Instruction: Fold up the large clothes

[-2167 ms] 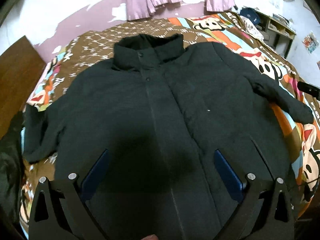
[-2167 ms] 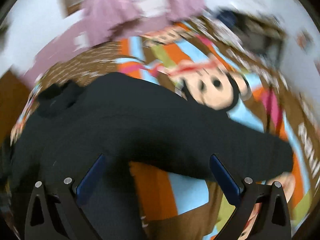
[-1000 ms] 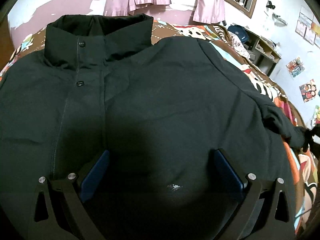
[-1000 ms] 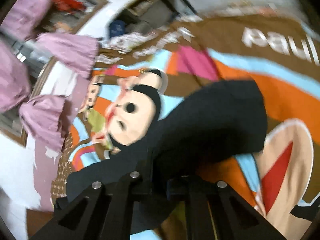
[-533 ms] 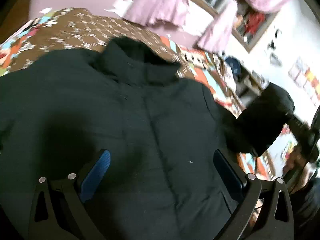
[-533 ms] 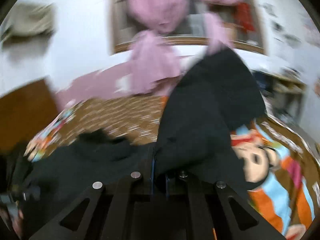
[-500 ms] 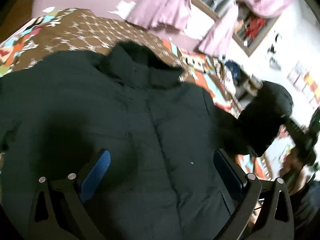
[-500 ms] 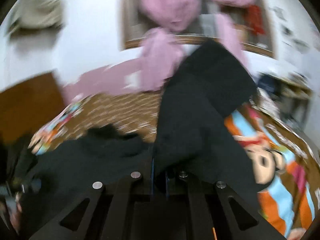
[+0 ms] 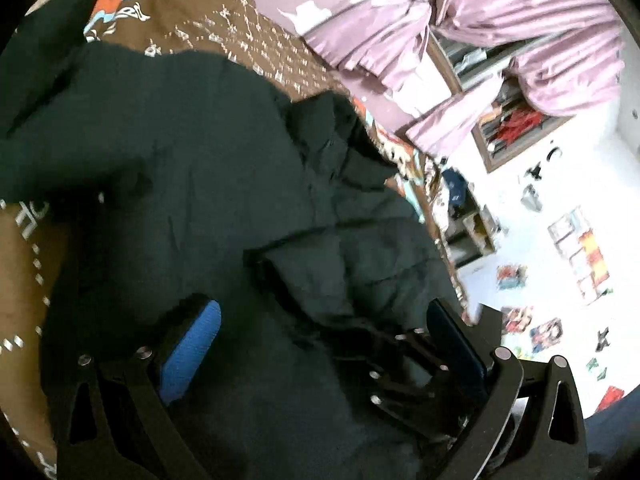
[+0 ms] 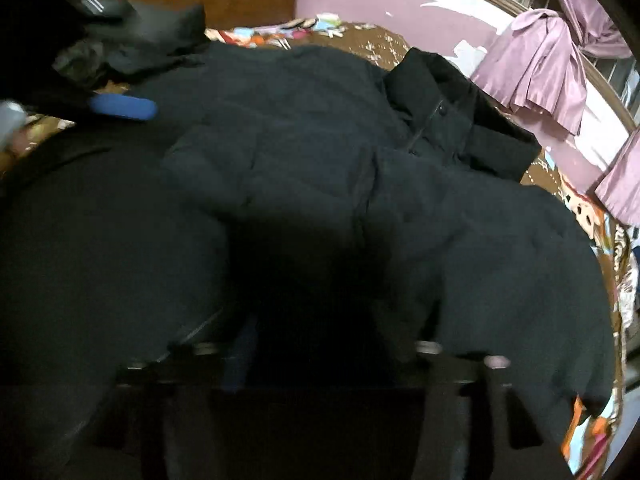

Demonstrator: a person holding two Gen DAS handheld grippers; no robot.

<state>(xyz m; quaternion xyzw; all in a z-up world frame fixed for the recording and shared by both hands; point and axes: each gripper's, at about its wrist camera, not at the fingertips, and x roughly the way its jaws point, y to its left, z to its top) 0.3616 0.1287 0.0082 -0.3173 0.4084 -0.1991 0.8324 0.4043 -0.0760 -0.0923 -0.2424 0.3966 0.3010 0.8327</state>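
Left gripper (image 9: 320, 344) wide, nothing between the pads, hanging over the jacket (image 9: 200, 168). Jacket lies front-up on the bed (image 9: 192, 12), collar (image 10: 452, 116) toward the wall.

Right gripper (image 10: 320, 356) is opening; blurred and dark there, but no cloth looks pinched between the jaws. Right sleeve (image 9: 340, 264) now lies folded across the chest, so I call fold one done. Left: the other sleeve (image 9: 36, 64), still spread out to the side, then the body folds. Early stage.

Around: dark clothes pile (image 10: 132, 40) at the bed's left edge, just beside the jacket and may snag the left sleeve. Pink curtains (image 9: 520, 32) and shelves well clear.
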